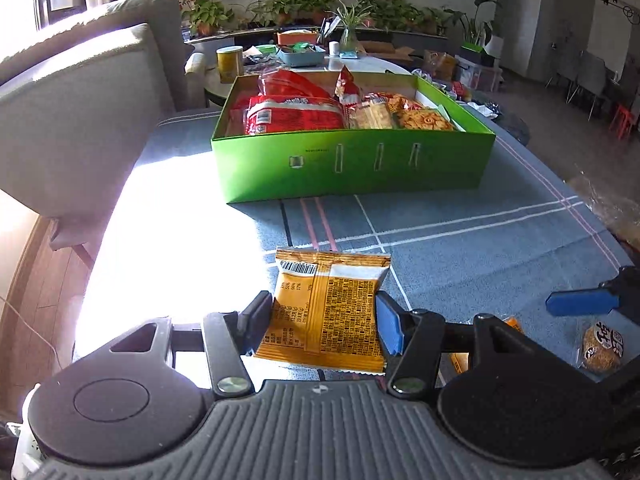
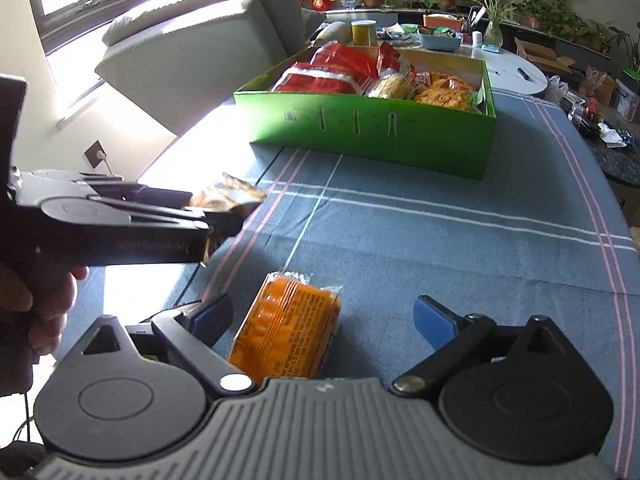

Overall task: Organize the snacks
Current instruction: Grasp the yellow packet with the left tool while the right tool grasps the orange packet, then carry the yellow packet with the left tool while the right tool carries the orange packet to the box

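My left gripper (image 1: 324, 320) is shut on an orange snack packet (image 1: 324, 312), printed back side up, one pad on each side edge. The right wrist view shows this packet (image 2: 228, 196) held just above the blue checked cloth by the left gripper (image 2: 224, 218), with a person's hand behind it. My right gripper (image 2: 324, 320) stands open over a second orange packet (image 2: 288, 328) that lies on the cloth between its fingers, nearer the left one. The green box (image 1: 352, 164) (image 2: 372, 132) farther back holds red bags and several yellow snack packs.
A round wrapped snack (image 1: 602, 346) lies on the cloth near the right gripper's blue pad (image 1: 580, 302). A grey armchair (image 1: 80, 112) stands to the left of the table. Behind the box is a white round table (image 2: 516, 72) with containers, then potted plants.
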Motion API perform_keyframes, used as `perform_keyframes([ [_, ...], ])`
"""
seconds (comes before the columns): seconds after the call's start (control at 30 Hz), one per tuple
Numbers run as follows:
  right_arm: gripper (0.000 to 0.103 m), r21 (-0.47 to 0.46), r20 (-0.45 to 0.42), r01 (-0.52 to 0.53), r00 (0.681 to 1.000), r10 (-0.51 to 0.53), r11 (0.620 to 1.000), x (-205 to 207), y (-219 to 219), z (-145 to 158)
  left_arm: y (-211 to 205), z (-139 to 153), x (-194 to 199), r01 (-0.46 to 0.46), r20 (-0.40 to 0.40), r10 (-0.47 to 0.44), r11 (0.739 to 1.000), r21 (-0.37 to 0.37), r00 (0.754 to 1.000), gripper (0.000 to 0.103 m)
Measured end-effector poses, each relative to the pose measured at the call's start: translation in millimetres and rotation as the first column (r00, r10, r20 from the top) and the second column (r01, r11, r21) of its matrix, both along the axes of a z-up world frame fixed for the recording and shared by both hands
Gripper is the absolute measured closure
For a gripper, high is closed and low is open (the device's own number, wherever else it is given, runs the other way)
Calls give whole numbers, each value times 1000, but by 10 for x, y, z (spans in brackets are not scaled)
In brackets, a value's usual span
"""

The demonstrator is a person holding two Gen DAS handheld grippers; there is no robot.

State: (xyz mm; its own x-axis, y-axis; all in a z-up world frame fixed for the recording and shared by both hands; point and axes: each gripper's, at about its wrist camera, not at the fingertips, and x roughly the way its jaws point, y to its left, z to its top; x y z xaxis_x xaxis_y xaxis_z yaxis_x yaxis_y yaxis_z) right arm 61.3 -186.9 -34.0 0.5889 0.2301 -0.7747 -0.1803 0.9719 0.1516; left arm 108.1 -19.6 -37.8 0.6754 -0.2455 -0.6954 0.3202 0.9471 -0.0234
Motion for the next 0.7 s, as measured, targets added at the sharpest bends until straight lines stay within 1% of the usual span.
perform_keyframes([
  [0.17,18,-5,-40,-1,999,0,1000,20,94,-137,78,45,-47,-26,10,26,999,-20,1000,51],
  [0.3,18,1,-45,3,999,-3,1000,27,117,-188,124,22,-50,-48,3,48,998,-29,999,51],
  [0.37,18,-14,-29,1,1000,-2,1000,21,120,-185,142,8,-52,-56,-3,56,998,-34,998,51],
  [0.47,18,-11,-18,-5,1000,5,1000,21,110,-160,151,-1,-59,-58,-7,58,998,-38,998,51],
  [0.7,19,71,20,36,999,-37,997,40,11,-84,134,1,-44,-57,-6,57,997,-46,998,51],
])
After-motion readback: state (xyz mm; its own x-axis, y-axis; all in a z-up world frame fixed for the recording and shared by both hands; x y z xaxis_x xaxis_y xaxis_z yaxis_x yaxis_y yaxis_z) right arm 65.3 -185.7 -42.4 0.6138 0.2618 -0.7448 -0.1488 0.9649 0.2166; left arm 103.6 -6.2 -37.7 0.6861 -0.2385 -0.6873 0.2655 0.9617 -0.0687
